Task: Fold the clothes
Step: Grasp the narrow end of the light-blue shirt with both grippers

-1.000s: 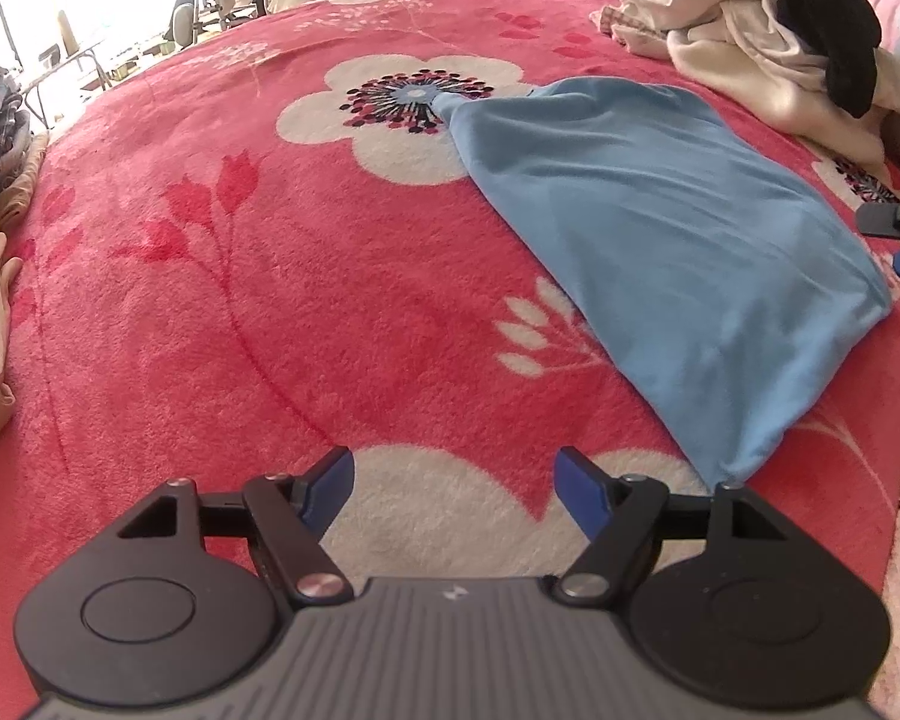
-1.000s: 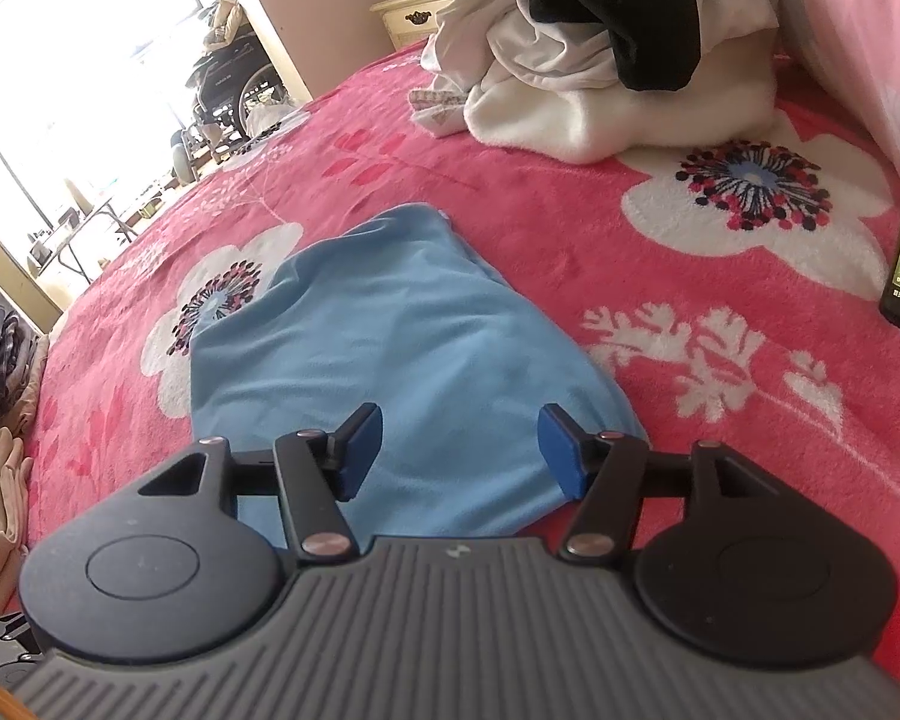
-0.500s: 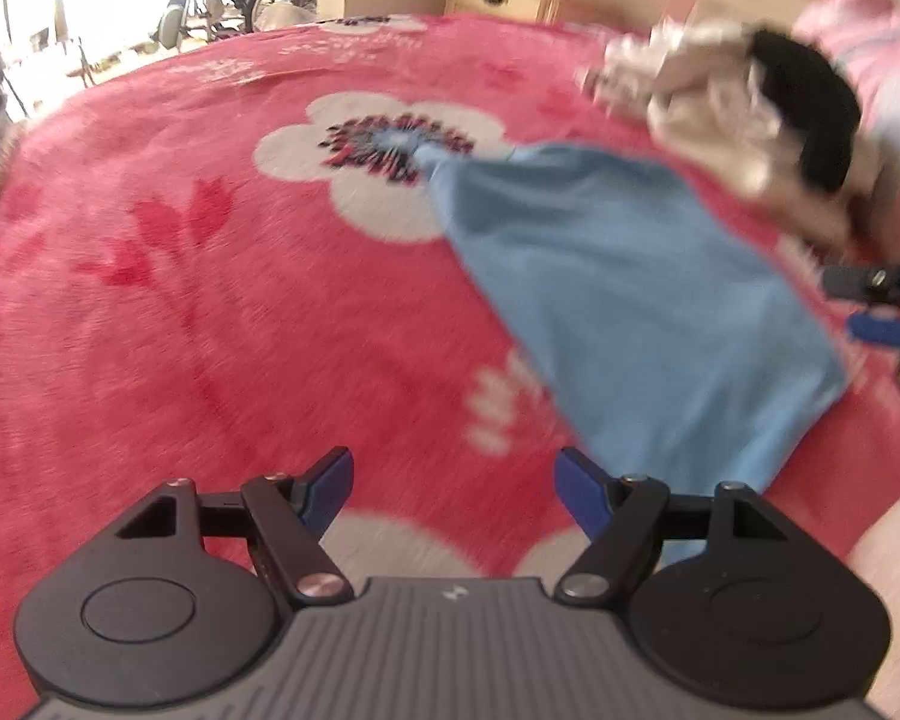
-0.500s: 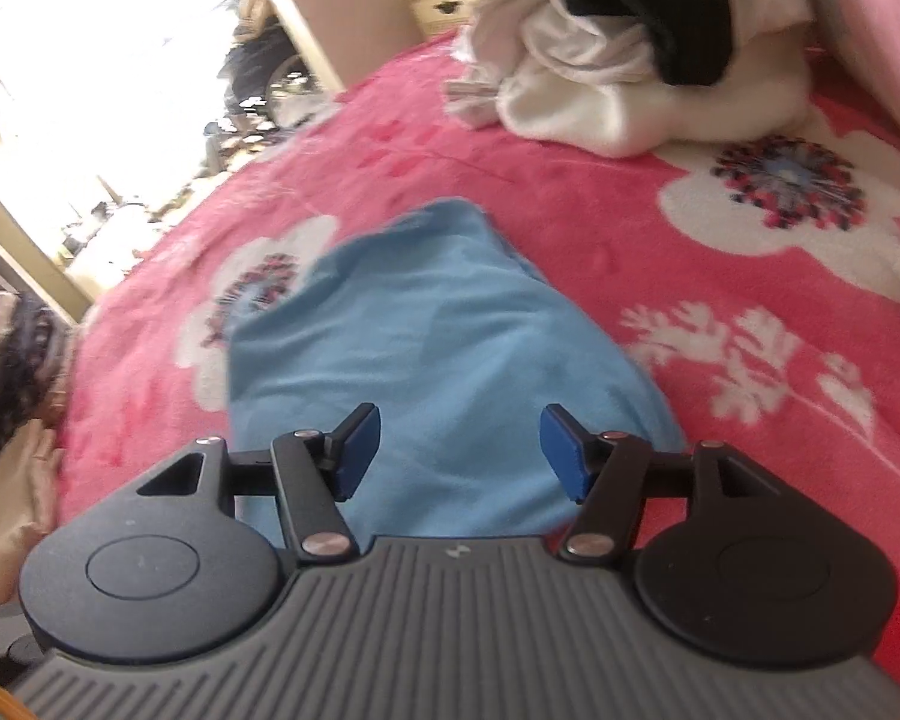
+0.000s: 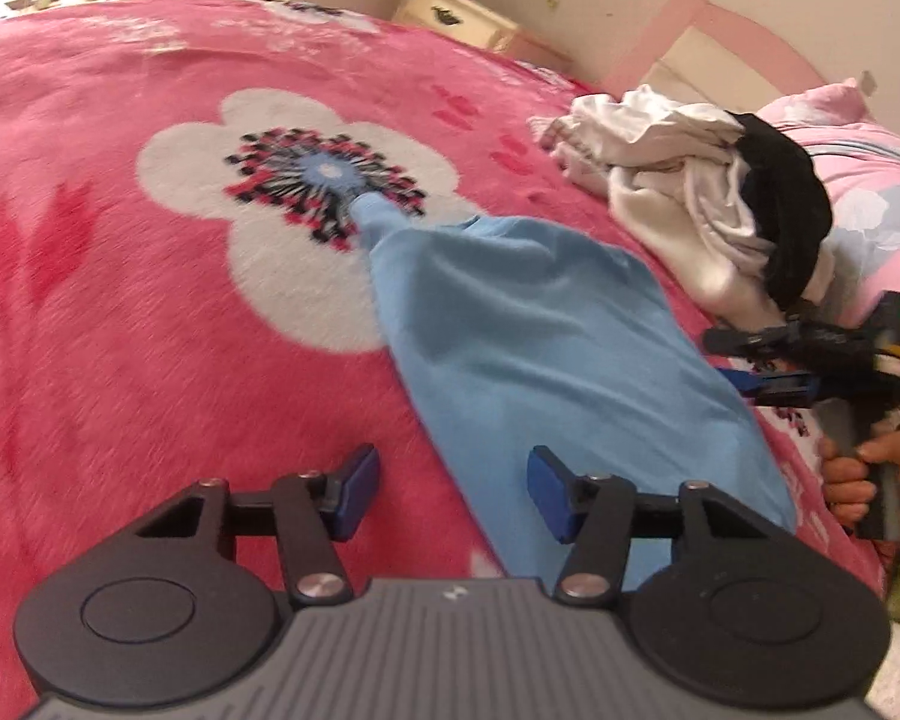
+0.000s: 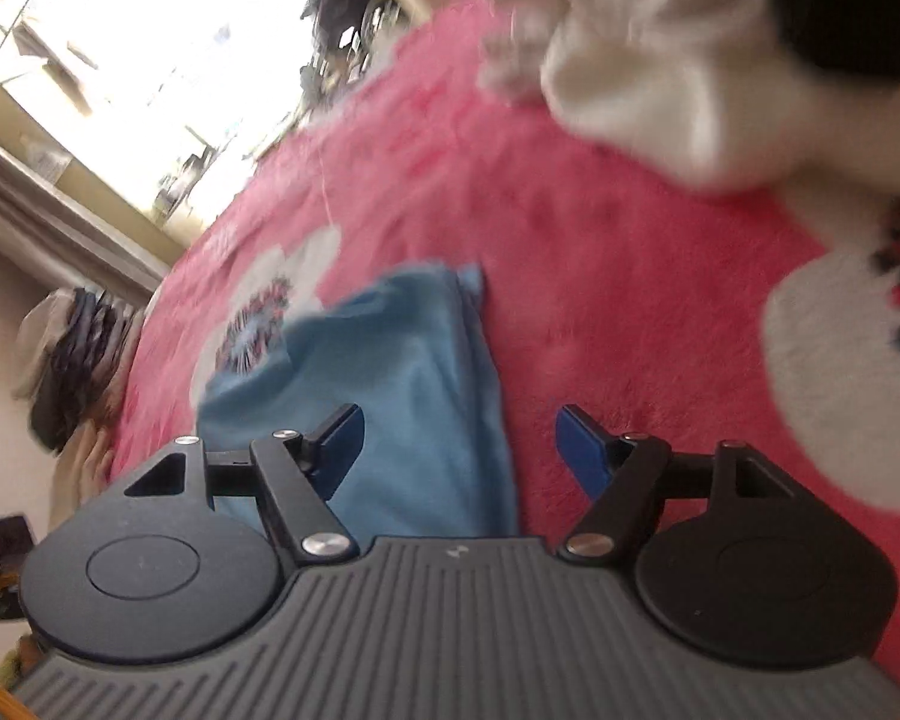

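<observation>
Daylight floods through a blown-out window (image 6: 150,36) far beyond the jaws; motion blur smears both fisheye views, edges bowed, the right wrist view softest.

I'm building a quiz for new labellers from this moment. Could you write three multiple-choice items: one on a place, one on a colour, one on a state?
1. Where is the clothes pile?
A. beyond the flat garment, near the pillow
B. on the floor
C. on the nightstand

2. What colour is the flat garment?
A. green
B. blue
C. yellow

3. How does the left claw stand?
A. clamped on the pile
B. gripping a hanger
C. holding nothing

Key:
1 A, pile lies past the garment.
2 B, plainly blue.
3 C, nothing is pinched.
</observation>
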{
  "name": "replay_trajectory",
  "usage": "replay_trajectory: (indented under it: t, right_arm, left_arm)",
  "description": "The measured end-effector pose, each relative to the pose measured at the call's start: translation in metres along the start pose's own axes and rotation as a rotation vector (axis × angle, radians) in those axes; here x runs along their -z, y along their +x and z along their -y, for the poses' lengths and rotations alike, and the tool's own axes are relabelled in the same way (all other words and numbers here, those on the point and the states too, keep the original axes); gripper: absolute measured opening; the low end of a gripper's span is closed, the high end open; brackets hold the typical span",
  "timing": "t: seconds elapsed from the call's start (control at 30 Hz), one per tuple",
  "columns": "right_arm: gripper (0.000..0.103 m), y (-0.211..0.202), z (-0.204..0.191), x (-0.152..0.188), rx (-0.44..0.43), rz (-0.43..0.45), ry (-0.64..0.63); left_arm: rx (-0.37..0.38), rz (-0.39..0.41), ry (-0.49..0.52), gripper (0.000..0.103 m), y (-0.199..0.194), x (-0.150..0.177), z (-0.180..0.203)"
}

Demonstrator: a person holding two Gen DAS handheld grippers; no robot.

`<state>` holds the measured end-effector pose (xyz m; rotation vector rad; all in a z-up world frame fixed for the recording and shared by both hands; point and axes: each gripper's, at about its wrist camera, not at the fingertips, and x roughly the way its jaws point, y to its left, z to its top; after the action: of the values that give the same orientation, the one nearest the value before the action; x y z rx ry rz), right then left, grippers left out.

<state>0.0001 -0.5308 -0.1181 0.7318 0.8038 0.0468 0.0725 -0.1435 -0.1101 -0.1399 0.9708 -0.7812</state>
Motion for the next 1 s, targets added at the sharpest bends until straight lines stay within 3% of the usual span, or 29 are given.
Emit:
replay_trajectory:
  t: [0.23,0.5,0.53,0.6,0.63,0.7,0.8,1.0]
  right_arm:
    - [0.075,0.039,-0.002,-0.030,-0.176,-0.043,-0.059]
    - [0.071,0.088,-0.029,-0.062,-0.290,-0.127,-0.169]
    - [0.069,0.093,-0.030,-0.065,-0.299,-0.128,-0.166]
    - [0.053,0.101,-0.036,-0.069,-0.304,-0.135,-0.170]
    - [0.051,0.103,-0.040,-0.069,-0.304,-0.142,-0.178]
    - [0.031,0.102,-0.051,-0.066,-0.295,-0.151,-0.222]
    - [0.022,0.088,-0.065,-0.058,-0.272,-0.129,-0.272]
    - [0.018,0.036,-0.091,-0.045,-0.242,-0.015,-0.323]
  left_arm:
    - [0.083,0.014,0.059,0.049,0.033,-0.028,-0.005]
    - [0.153,0.030,0.030,0.025,0.059,-0.049,-0.016]
    - [0.158,0.034,0.020,0.024,0.062,-0.051,-0.017]
    - [0.148,0.049,0.013,0.017,0.062,-0.051,-0.016]
    - [0.143,0.057,0.010,0.015,0.062,-0.051,-0.014]
    - [0.130,0.074,0.013,0.009,0.061,-0.050,-0.011]
    - [0.107,0.103,0.033,0.007,0.054,-0.048,-0.003]
    - [0.107,0.194,0.062,0.007,0.015,-0.047,0.016]
